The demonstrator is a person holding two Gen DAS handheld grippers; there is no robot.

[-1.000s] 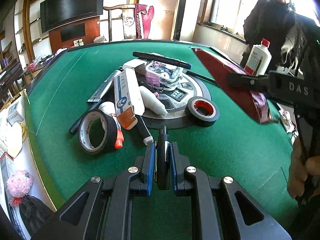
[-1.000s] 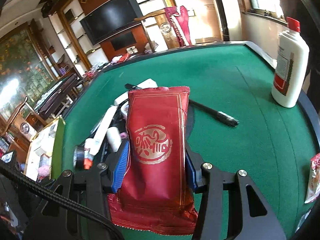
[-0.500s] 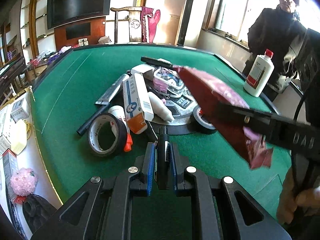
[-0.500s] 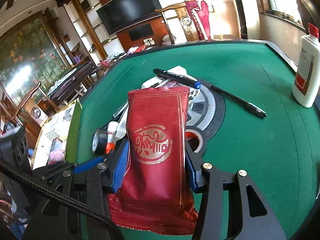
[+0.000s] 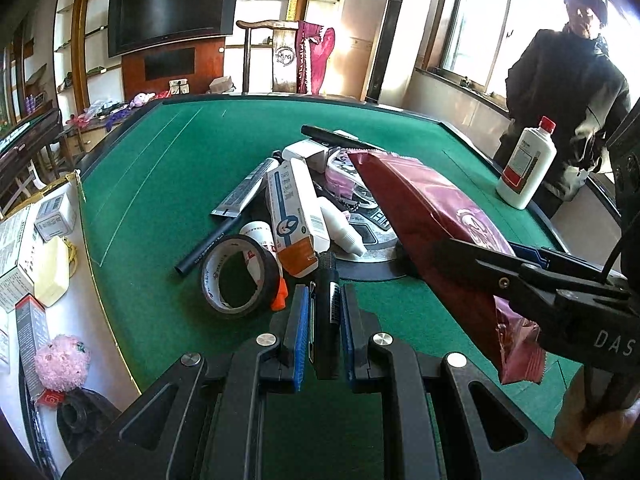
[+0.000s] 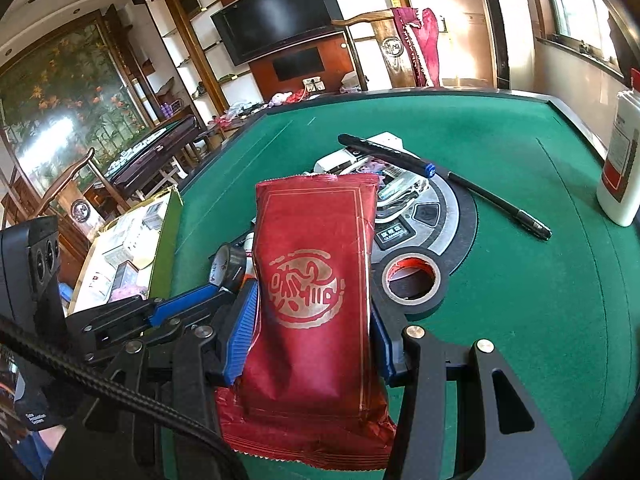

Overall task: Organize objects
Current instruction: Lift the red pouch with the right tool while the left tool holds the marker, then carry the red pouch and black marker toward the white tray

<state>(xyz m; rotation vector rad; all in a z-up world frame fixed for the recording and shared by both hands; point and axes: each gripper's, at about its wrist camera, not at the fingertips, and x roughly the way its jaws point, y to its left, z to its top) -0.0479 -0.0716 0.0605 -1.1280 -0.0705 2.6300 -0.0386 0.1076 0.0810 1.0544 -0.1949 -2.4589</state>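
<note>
A: Left tongs (image 5: 325,312) status?
B: Clamped on a black marker (image 5: 329,280), held lengthwise between the blue pads, tip pointed toward the pile.

A: Right tongs (image 6: 310,320)?
B: Clamped on a red foil packet (image 6: 314,280), gripped across its width and held above the desk (image 6: 540,320). In the left view the packet (image 5: 432,220) was seen tilted, its far end over the round centre plate (image 6: 448,216).

A: Where was the pile?
B: Around the desk's middle, on and beside that plate. A white box with an orange end (image 5: 294,216) was lying across it, a white tube (image 5: 342,224) just beside it, a grey tube (image 5: 246,190) toward the left edge. A large black tape roll (image 5: 238,276) was leaning at the near-left of the pile; a smaller black tape roll (image 6: 412,280) was lying flat, touching the plate's near rim.

A: Anything apart from it?
B: A long black pen (image 6: 500,204) was lying toward the right edge, a blue-tipped marker (image 6: 384,152) on top at the far side. A white bottle with a red cap (image 5: 526,164) was standing by the right edge, well apart.
</note>
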